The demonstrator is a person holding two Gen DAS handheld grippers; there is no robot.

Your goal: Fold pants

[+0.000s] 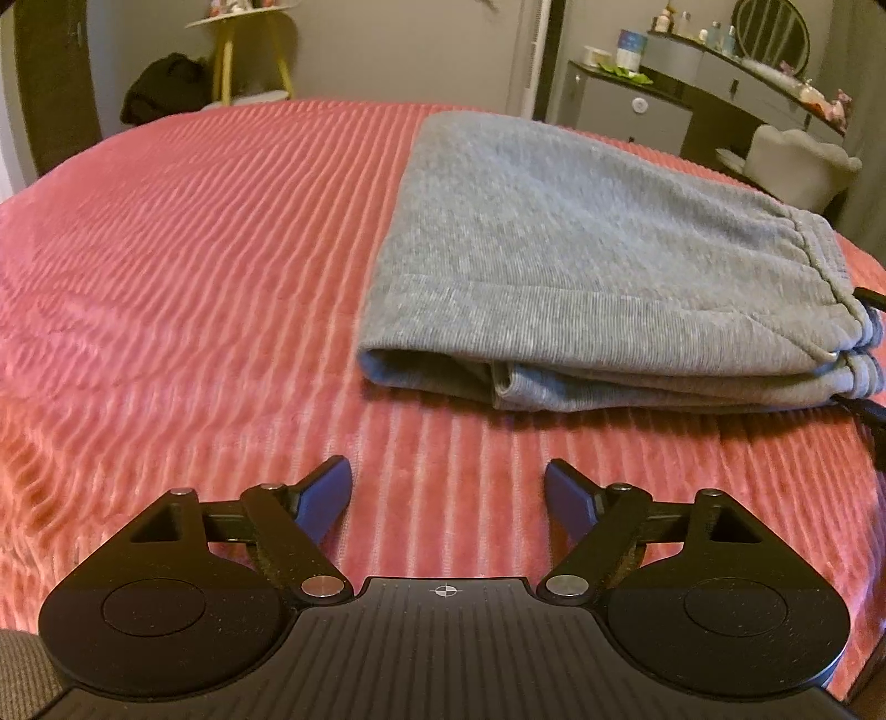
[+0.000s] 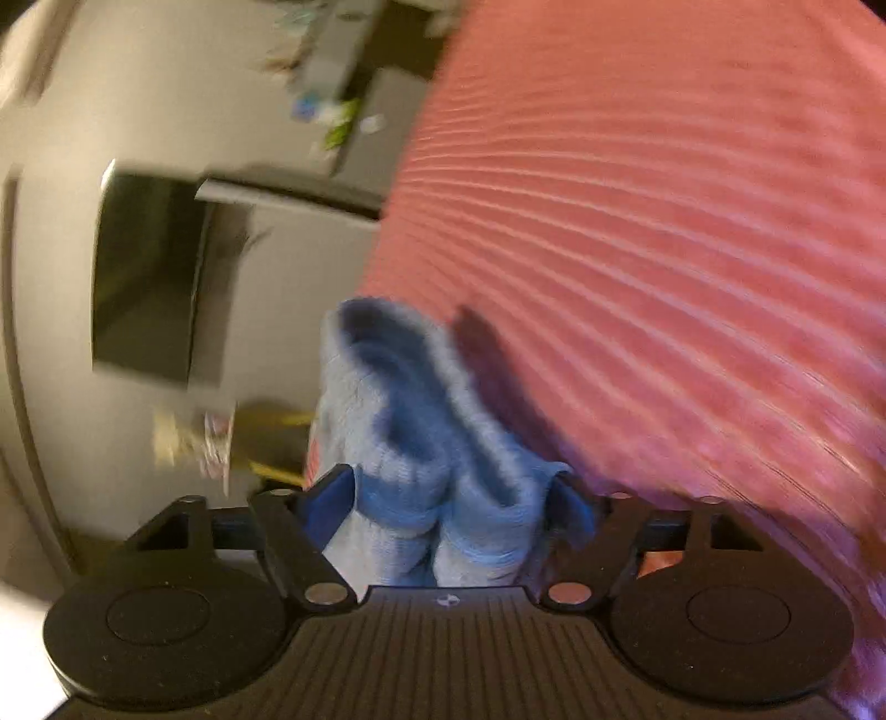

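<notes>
Grey sweatpants [image 1: 581,266] lie folded in a flat stack on the pink ribbed bedspread [image 1: 194,288], waistband and dark drawstring at the right end. My left gripper [image 1: 448,487] is open and empty, just in front of the stack's near edge, not touching it. In the right wrist view, which is blurred and rolled sideways, my right gripper [image 2: 451,493] has a thick bunch of the grey-blue pants fabric [image 2: 398,410] between its fingers, over the bedspread [image 2: 664,221]. The jaws stand wide around the bunch; whether they press on it I cannot tell.
A grey dresser [image 1: 664,105] with bottles and a white chair [image 1: 797,166] stand beyond the bed's right side. A yellow-legged side table [image 1: 243,50] and a dark bundle [image 1: 160,88] are at the back left. A dark screen [image 2: 149,271] hangs on the wall.
</notes>
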